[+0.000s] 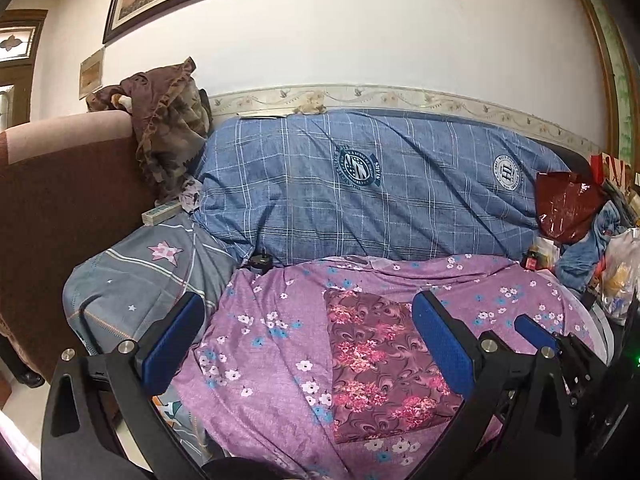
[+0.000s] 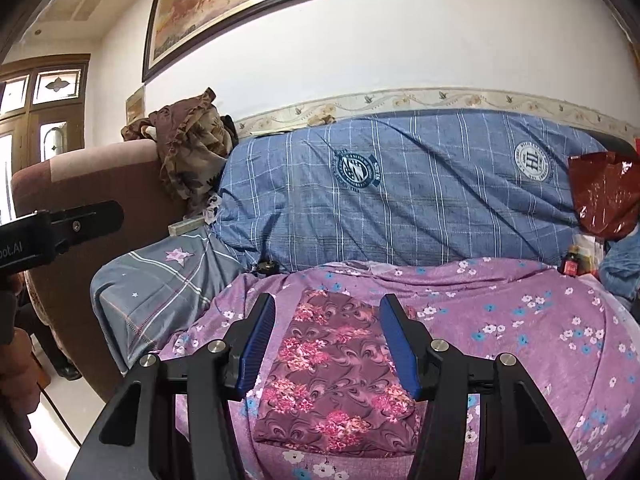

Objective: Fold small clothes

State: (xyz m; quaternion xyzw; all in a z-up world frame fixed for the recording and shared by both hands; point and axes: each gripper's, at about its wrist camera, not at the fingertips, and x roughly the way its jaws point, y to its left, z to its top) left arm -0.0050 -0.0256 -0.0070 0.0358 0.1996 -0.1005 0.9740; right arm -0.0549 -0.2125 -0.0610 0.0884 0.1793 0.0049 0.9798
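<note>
The small maroon flowered cloth lies flat on the purple flowered sheet of the bed, already folded into a neat long shape. It sits near the front edge of the bed, about in the middle of it.

Your right hand-held gripper points straight at the cloth. Its two blue pads stand apart, one on each side of the cloth, and they hold nothing. The cloth is right in front of it and a bit below it.

Your left hand-held gripper is wide open and empty too. From there, the cloth lies toward its right pad, not in the middle. So your right hand looks like the nearer and better lined up one.

The long way of the cloth runs from the front edge of the bed toward the back edge, where the blue checked quilt is piled up. The short way runs side to side. If you want one more fold, you probably need to take the near short end and bring it toward the back.

Now count. There is one small cloth to fold. There are two hand-held grippers. There is one grey star pillow at the left end of the bed.
</note>
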